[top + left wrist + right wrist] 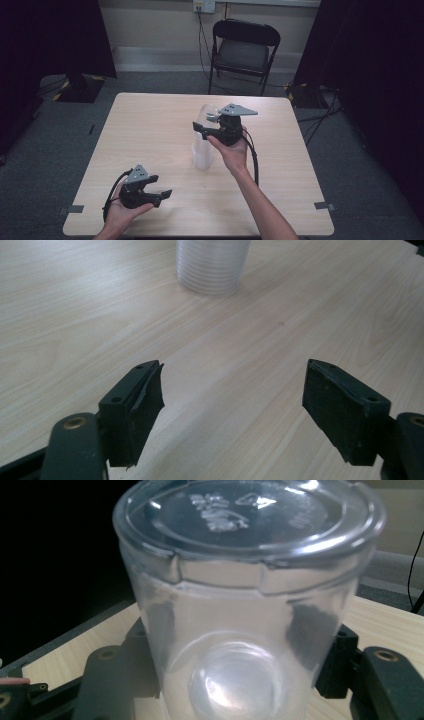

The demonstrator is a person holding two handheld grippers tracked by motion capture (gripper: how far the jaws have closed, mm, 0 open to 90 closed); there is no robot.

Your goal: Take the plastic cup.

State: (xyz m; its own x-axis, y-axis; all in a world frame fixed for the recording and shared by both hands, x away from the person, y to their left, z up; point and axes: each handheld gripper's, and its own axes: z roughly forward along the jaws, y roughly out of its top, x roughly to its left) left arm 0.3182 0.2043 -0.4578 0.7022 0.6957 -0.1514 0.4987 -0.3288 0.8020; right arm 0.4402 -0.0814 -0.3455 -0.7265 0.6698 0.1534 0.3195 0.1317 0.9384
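Two hand-held grippers work over a light wooden table (150, 130); all places below are given from the stack of clear plastic cups (202, 150) that stands upright near the table's middle. Right gripper (204, 128): held level above the stack, its black jaws closed on a single clear plastic cup (206, 114) at the stack's top. In the right gripper view this held cup (240, 630) sits between the two jaws, its rolled rim turned away from the camera, and dark pad contact shows through the wall on both sides. Whether the held cup still sits in the stack below cannot be told. Left gripper (162, 196): held near the table's front edge, well apart from the stack, to its front-left, jaws pointing toward the right. Its jaws stand wide with nothing between them. In the left gripper view the pads (145, 405) frame bare table, and the ribbed base of the stack (212, 265) stands beyond them. Behind the stack, off the table's far edge, stands a black folding chair (244, 50).
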